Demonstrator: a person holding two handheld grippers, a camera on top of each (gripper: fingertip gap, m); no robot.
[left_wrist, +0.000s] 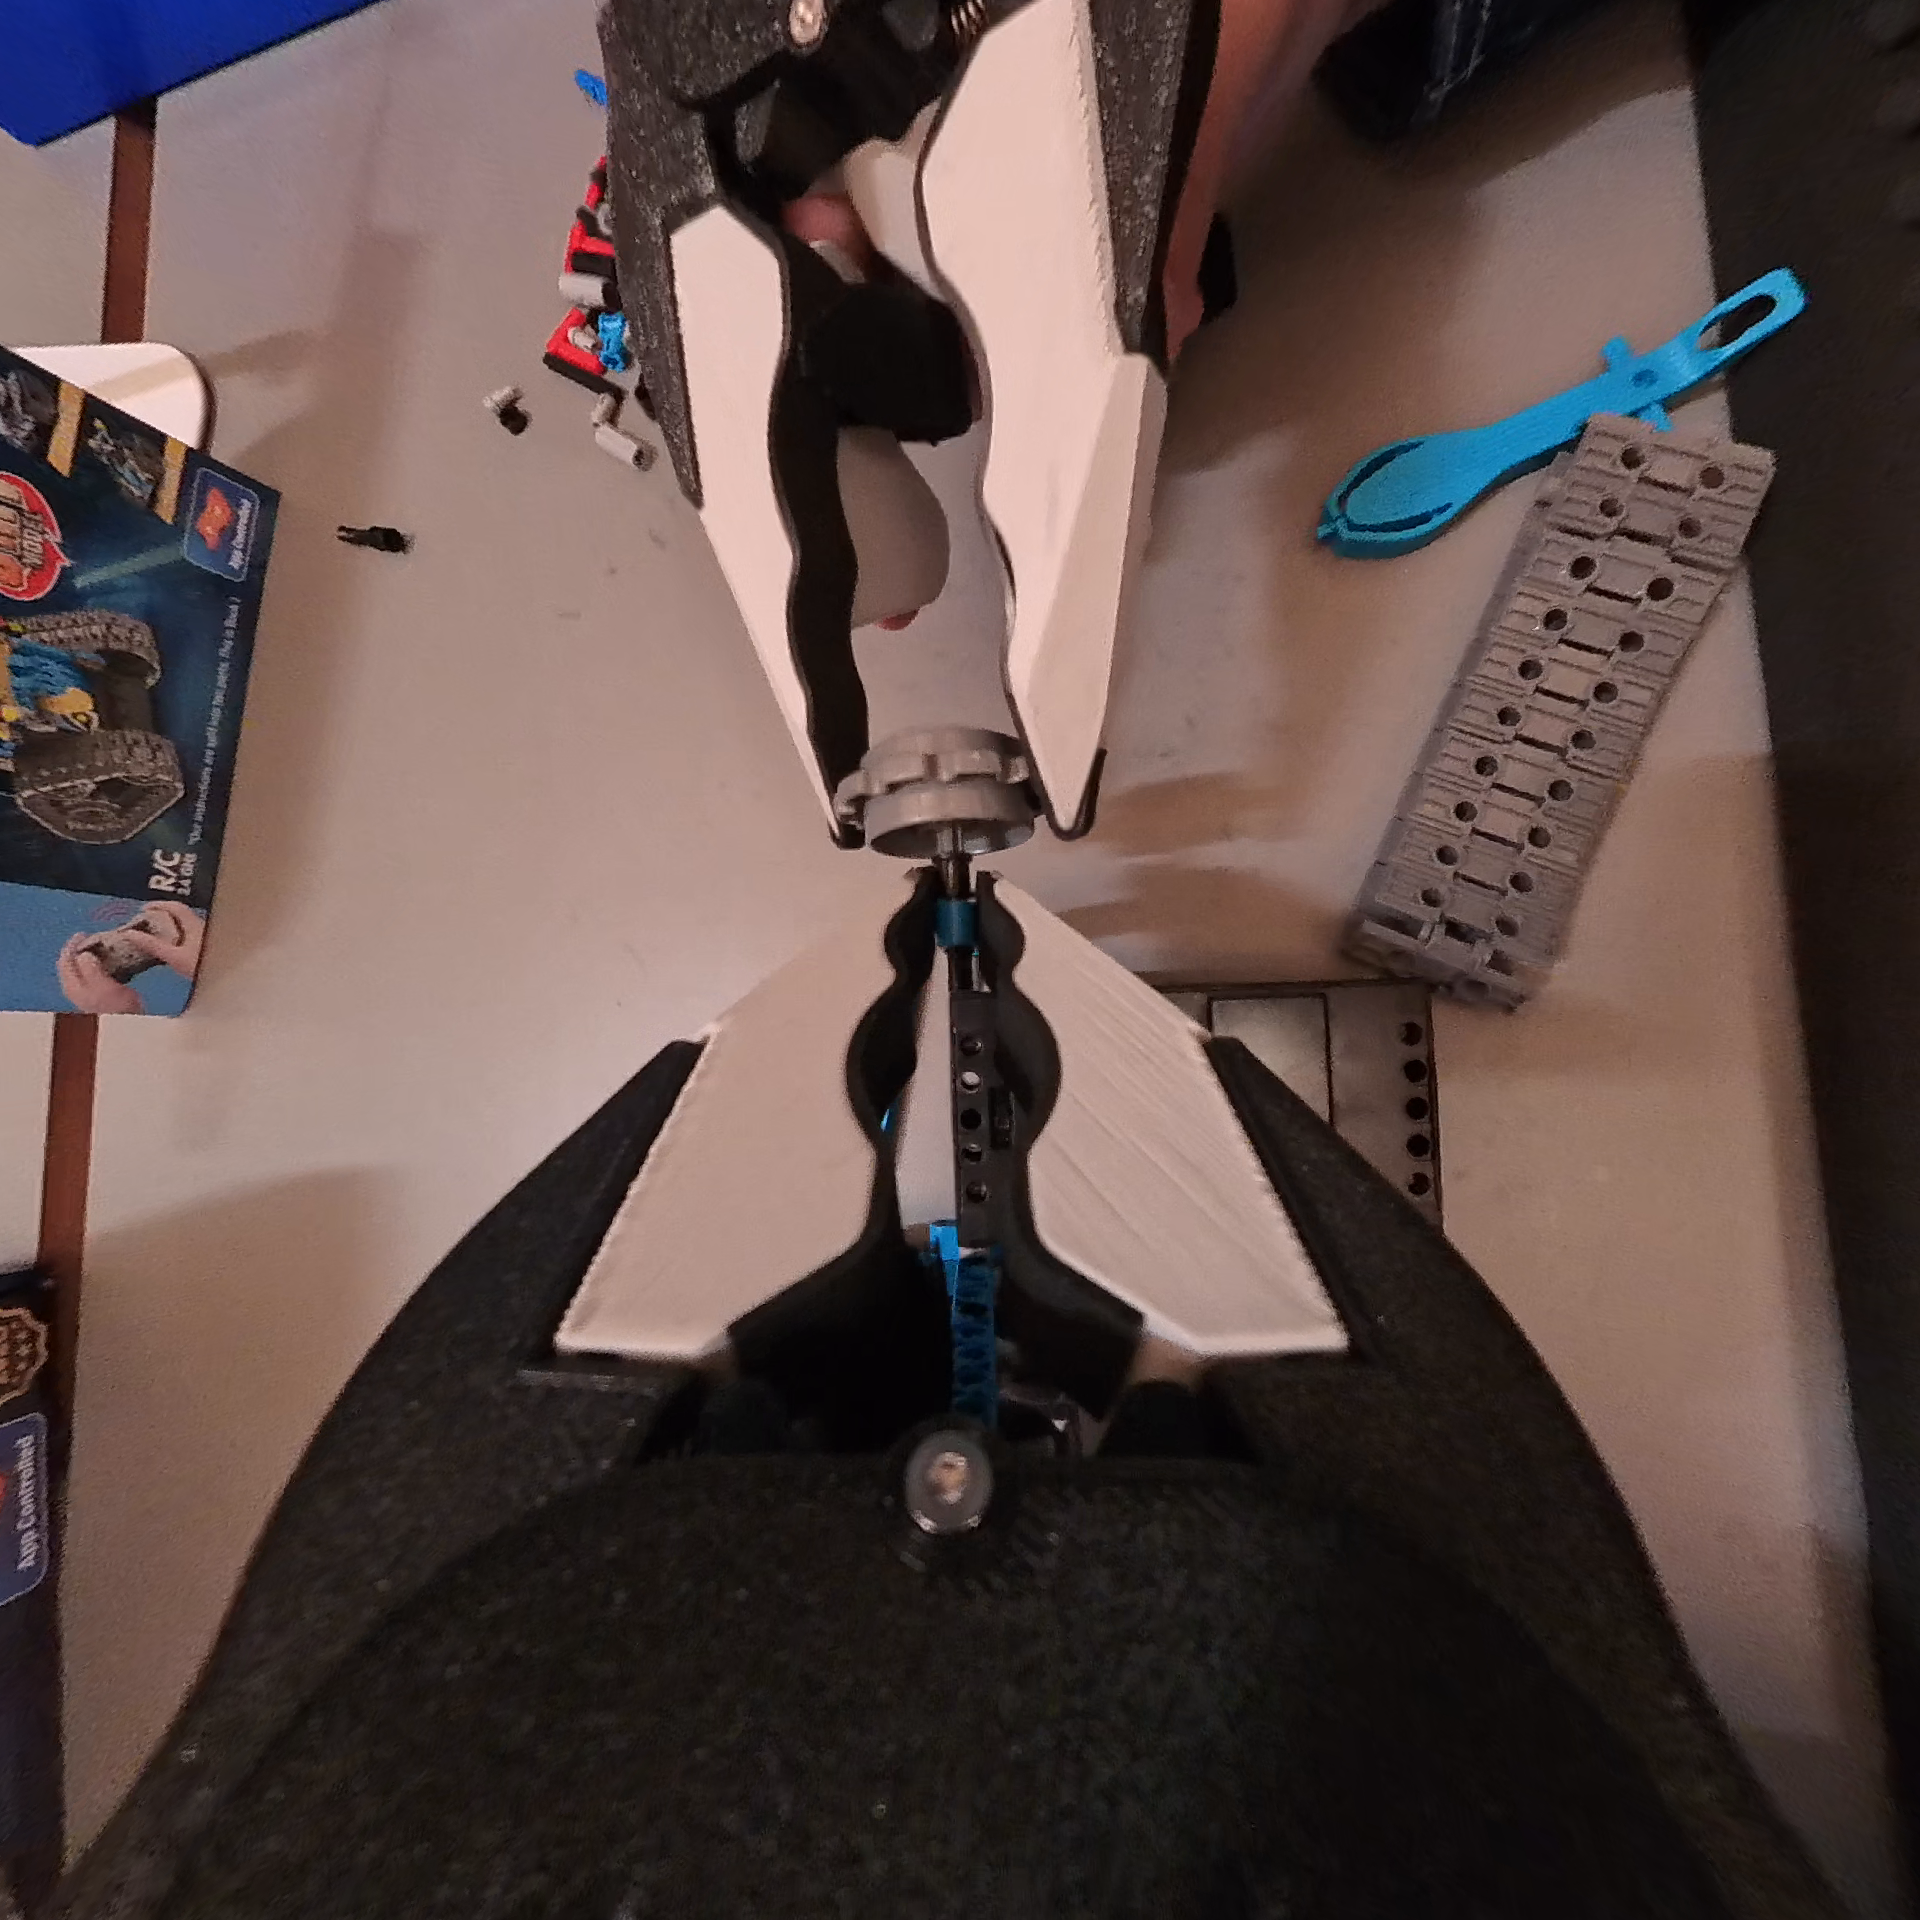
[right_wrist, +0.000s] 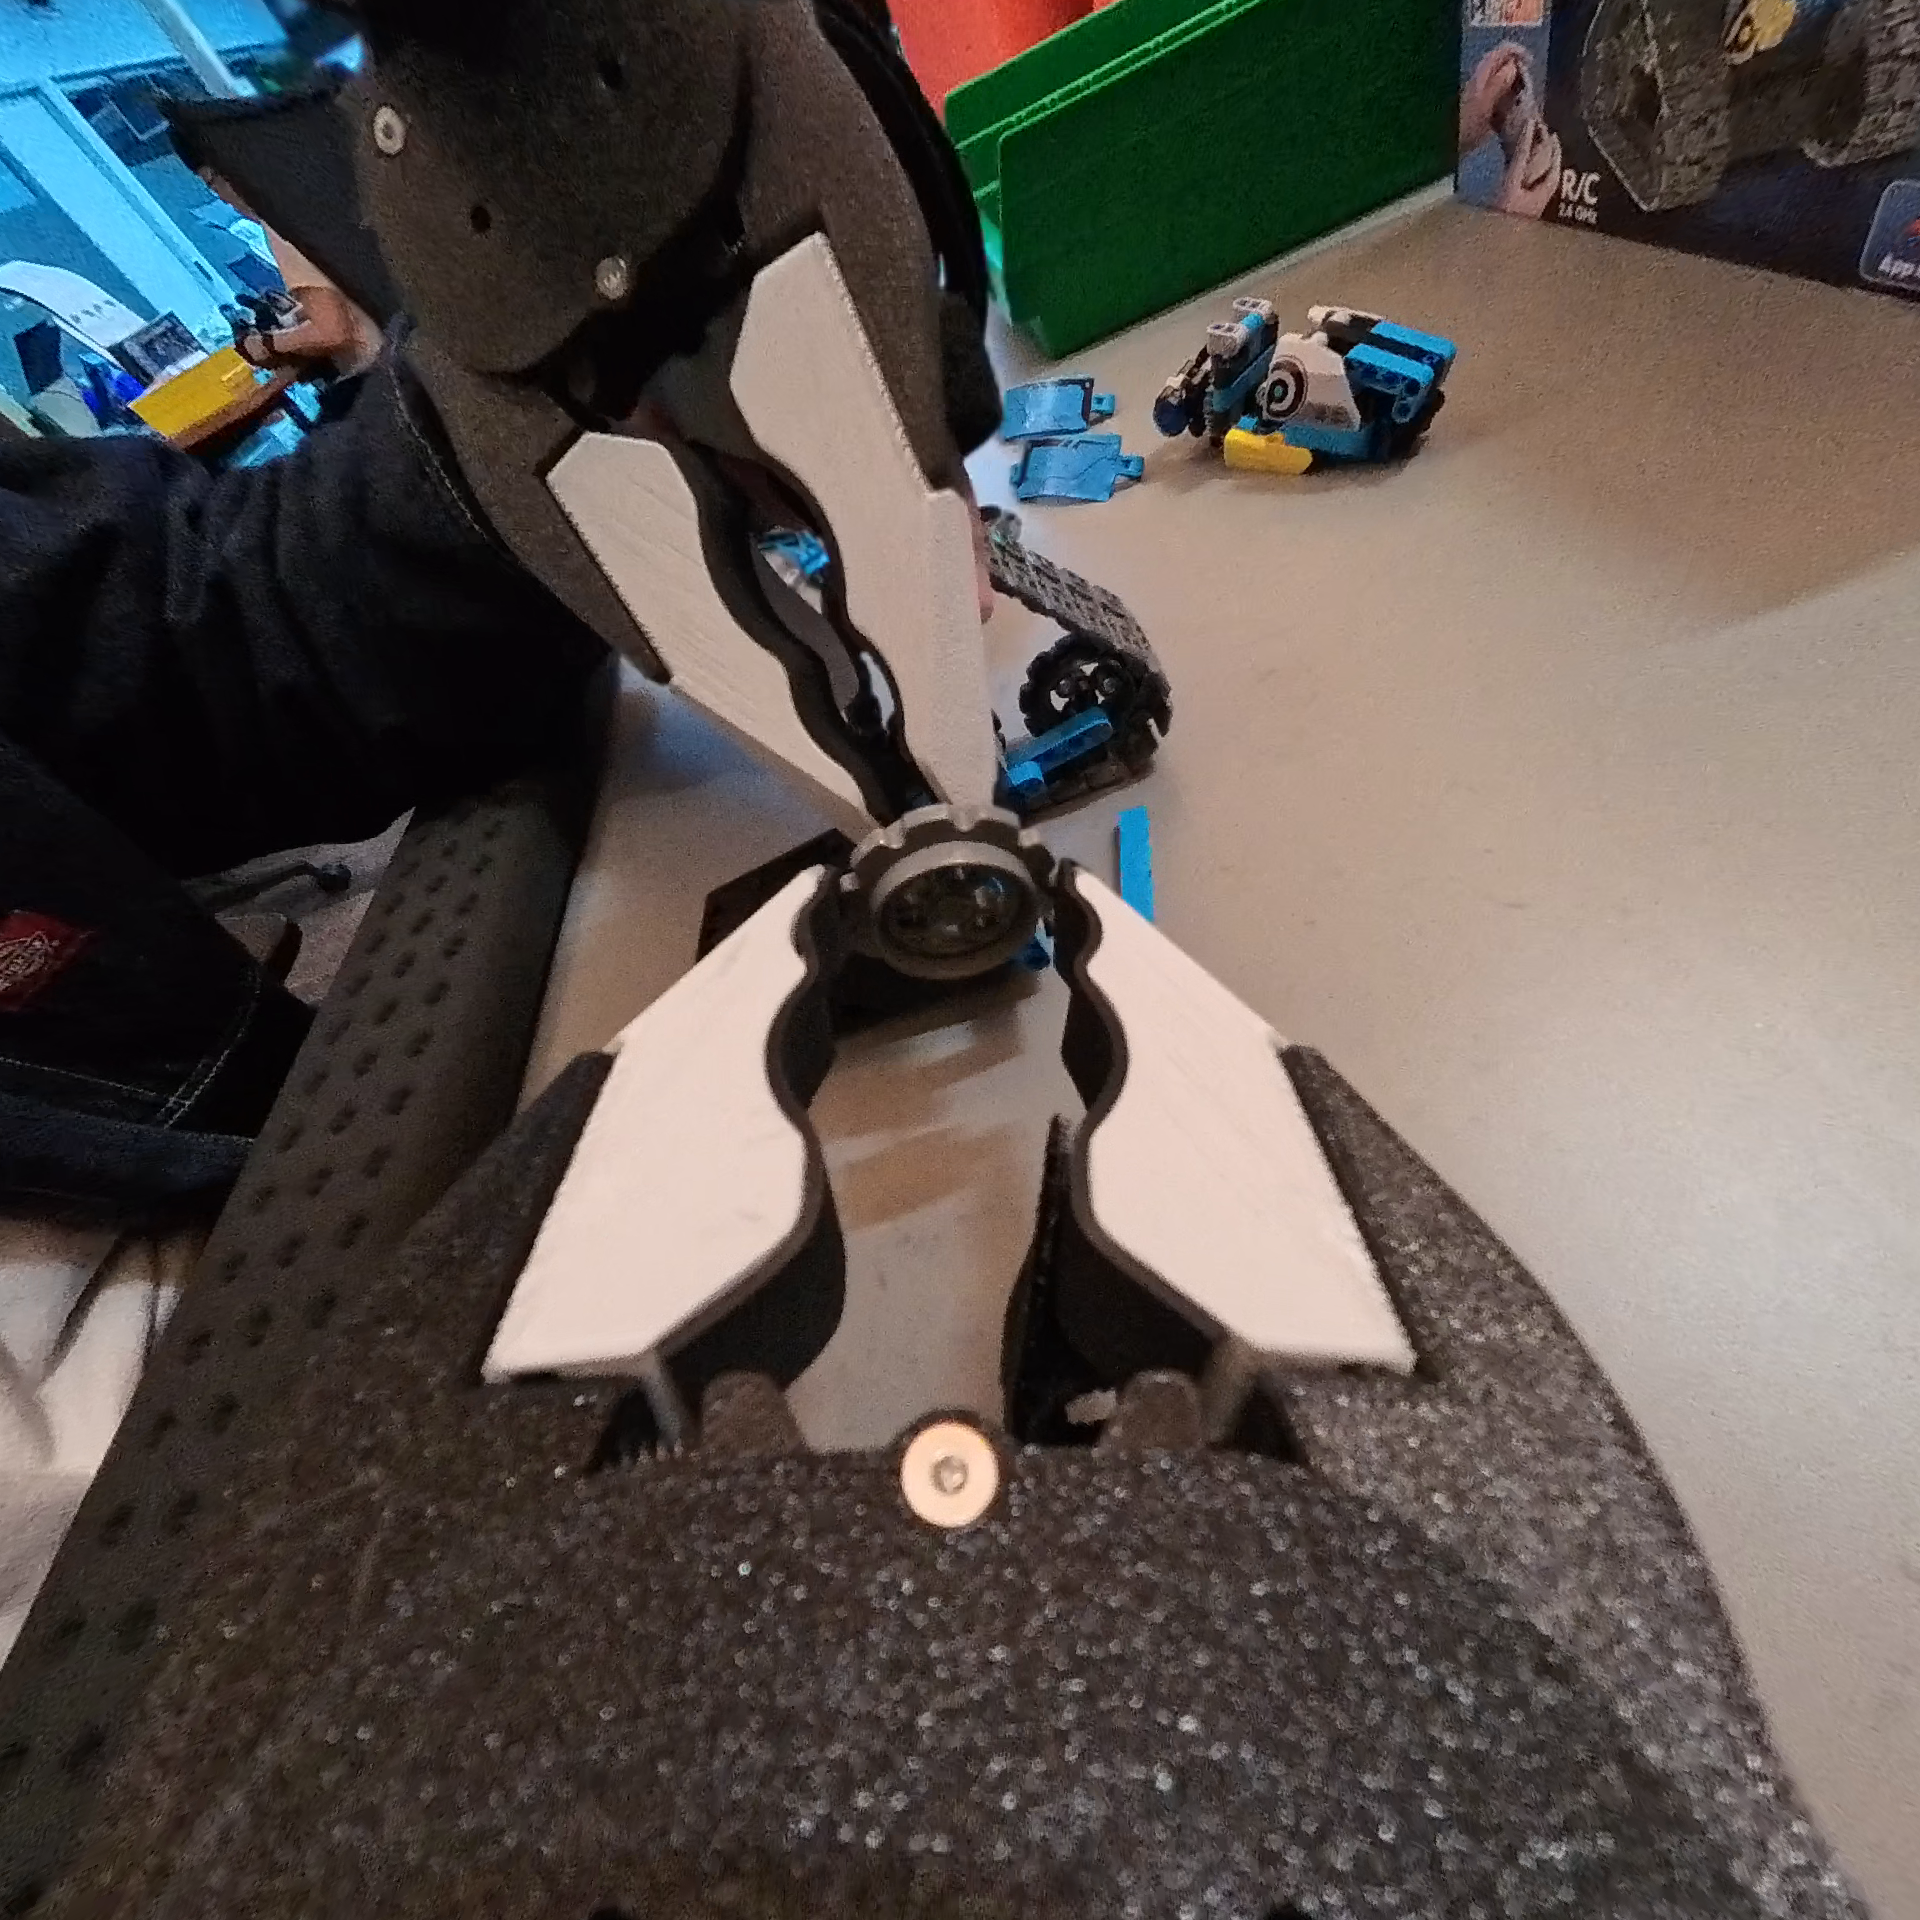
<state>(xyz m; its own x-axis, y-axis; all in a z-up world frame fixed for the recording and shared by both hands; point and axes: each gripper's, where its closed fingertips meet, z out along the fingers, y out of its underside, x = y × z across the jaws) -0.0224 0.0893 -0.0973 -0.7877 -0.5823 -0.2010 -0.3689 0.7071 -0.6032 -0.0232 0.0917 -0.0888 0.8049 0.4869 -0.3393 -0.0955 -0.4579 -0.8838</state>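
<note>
1. Beige tabletop (left_wrist: 468, 727) fills both views, strewn with toy building parts.
2. Left gripper (left_wrist: 948, 894) has its fingers pressed nearly together on a black beam with holes (left_wrist: 971, 1101), which carries a blue sleeve (left_wrist: 951, 923) near the fingertips and runs back between the fingers.
3. Right gripper (right_wrist: 951, 894) is partly open, its two fingertips clamped on either side of a grey toothed wheel (right_wrist: 945, 904).
4. In the left wrist view the wheel (left_wrist: 940, 795) sits just past the end of the beam, with a thin pin joining the two.
5. To one side lie a grey track strip (left_wrist: 1558, 717) and, beside it and overlapping its far end, a blue plastic tool (left_wrist: 1538, 416).
6. Small loose pins (left_wrist: 509, 407) are scattered near a printed toy box (left_wrist: 114, 675).
7. Farther off in the right wrist view stand a part-built blue and white model (right_wrist: 1309, 384), a black tracked assembly (right_wrist: 1081, 665) and a green holder (right_wrist: 1195, 156).
</note>
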